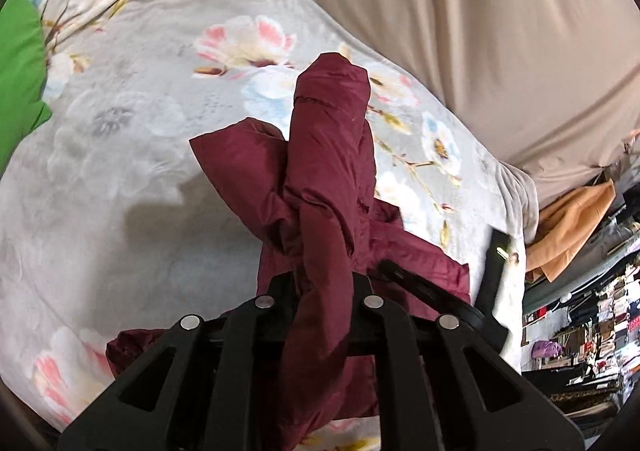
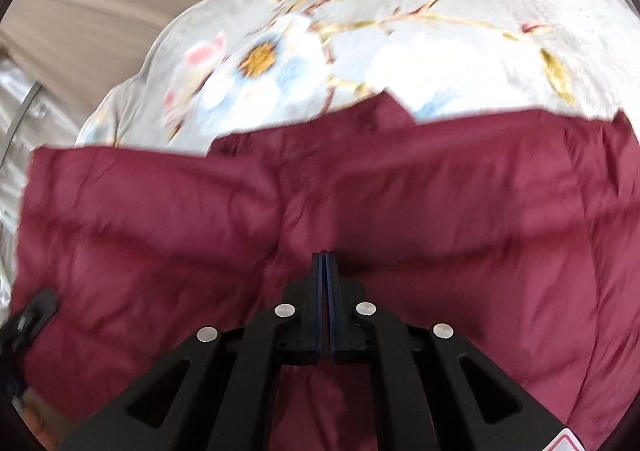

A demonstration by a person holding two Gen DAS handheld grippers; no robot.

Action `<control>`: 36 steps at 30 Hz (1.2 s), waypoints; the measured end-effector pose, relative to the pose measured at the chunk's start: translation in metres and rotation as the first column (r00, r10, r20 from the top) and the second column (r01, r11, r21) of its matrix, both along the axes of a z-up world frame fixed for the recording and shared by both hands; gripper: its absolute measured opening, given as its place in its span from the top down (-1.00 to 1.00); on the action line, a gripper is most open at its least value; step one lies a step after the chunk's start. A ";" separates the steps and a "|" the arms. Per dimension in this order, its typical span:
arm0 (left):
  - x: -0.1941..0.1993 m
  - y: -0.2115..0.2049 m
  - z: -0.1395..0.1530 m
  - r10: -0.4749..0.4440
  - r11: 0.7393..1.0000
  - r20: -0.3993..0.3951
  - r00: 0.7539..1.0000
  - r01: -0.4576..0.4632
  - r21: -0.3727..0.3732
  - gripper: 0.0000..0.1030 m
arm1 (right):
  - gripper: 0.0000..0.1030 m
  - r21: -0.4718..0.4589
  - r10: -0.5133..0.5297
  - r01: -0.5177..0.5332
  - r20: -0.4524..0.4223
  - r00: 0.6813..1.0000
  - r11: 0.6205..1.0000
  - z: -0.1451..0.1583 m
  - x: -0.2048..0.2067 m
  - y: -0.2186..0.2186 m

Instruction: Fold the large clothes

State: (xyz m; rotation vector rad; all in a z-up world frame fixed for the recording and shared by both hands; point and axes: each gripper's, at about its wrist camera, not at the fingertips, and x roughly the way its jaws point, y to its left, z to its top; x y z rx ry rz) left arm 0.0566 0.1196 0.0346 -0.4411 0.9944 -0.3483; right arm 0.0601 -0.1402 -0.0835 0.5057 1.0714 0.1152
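Note:
A dark red padded jacket point(image 2: 420, 203) lies on a grey blanket with a flower print point(image 2: 400, 35). In the left wrist view my left gripper point(image 1: 323, 283) is shut on a bunched sleeve of the jacket point(image 1: 328, 139), which rises up out of the jaws; the fingertips are hidden by the cloth. In the right wrist view my right gripper point(image 2: 325, 257) is shut with its blue pads together, right over the jacket's flat body. I cannot tell whether any cloth is pinched between them. The other gripper shows as a black shape point(image 1: 494, 271) to the right in the left wrist view.
The flower blanket point(image 1: 120, 131) covers a bed. A beige sheet point(image 1: 460, 11) lies behind it. A green cloth point(image 1: 18, 75) sits at the far left. An orange cloth point(image 1: 568, 227) and cluttered shelves point(image 1: 592, 323) are at the right, past the bed edge.

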 end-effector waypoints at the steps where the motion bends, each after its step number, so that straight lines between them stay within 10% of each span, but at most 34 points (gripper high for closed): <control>1: -0.003 -0.003 0.003 -0.007 1.000 0.005 1.000 0.007 0.000 0.80 | 0.97 0.009 0.021 -0.021 -0.013 1.000 1.000 -0.004 0.007 0.004; 13: -0.015 -0.093 0.027 -0.167 0.981 0.088 0.982 0.157 0.116 0.82 | 0.97 0.098 0.197 -0.190 -0.070 0.978 0.977 -0.036 0.029 0.051; 20: -0.013 -0.133 0.029 -0.202 0.973 0.080 0.976 0.191 0.134 0.82 | 0.97 0.037 -0.133 0.131 0.073 0.988 0.991 0.035 -0.082 -0.110; 24: -0.018 -0.154 0.025 -0.209 0.968 0.072 0.975 0.196 0.155 0.82 | 0.94 -0.036 -0.275 0.276 0.022 0.961 0.961 0.026 -0.127 -0.178; 36: -0.035 -0.247 0.021 -0.284 0.944 0.064 0.957 0.267 0.192 0.82 | 0.92 0.036 -0.047 0.048 -0.031 0.998 0.998 -0.032 -0.083 -0.128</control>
